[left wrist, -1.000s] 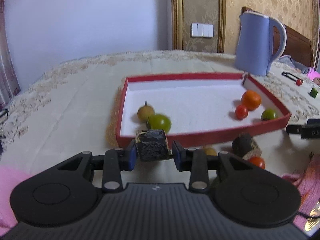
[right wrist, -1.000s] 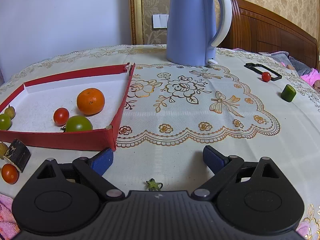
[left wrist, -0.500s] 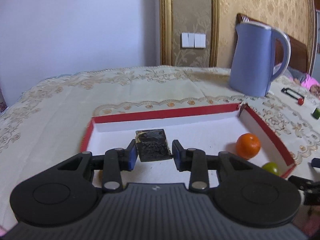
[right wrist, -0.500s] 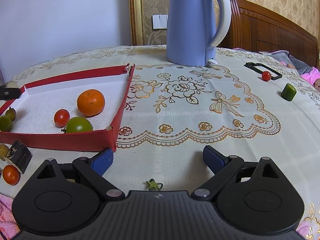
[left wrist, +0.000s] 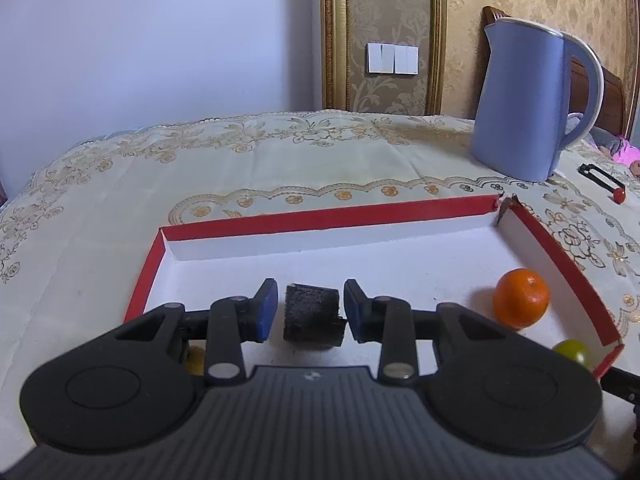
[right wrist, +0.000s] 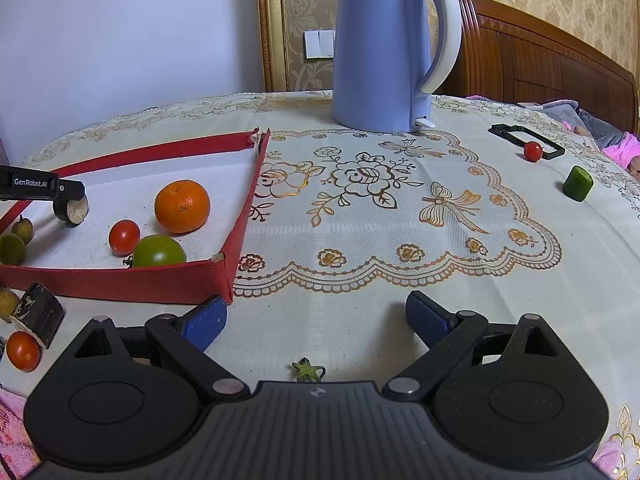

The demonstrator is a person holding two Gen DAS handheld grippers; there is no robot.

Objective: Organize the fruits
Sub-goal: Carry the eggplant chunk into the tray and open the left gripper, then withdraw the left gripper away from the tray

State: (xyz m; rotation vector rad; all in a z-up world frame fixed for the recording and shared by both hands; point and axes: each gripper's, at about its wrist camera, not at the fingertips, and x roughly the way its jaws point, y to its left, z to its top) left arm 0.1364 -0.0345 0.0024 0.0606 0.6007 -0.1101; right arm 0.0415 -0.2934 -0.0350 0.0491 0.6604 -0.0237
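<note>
In the left wrist view my left gripper (left wrist: 311, 307) hangs over the red-rimmed white tray (left wrist: 320, 216); its jaws stand open with small gaps either side of a dark cut fruit piece (left wrist: 313, 316) lying in the tray. An orange (left wrist: 520, 298) and a green fruit (left wrist: 571, 352) lie at the tray's right. In the right wrist view my right gripper (right wrist: 314, 316) is open and empty over the tablecloth. That view shows the tray (right wrist: 120, 282) with the orange (right wrist: 182, 206), a red tomato (right wrist: 124, 237), a green tomato (right wrist: 159, 251), the dark piece (right wrist: 72, 211) and the left gripper (right wrist: 40, 188).
A blue kettle (right wrist: 386, 46) stands at the back. A red tomato (right wrist: 533, 151), a black frame (right wrist: 524, 140) and a green chunk (right wrist: 577, 183) lie far right. Outside the tray's front: a dark fruit piece (right wrist: 38, 314), a tomato (right wrist: 23, 351), a green stem (right wrist: 308, 371).
My left gripper carried the dark piece forward over the tray, lowered it, and opened its jaws, so the piece now sits free. The right gripper has not moved.
</note>
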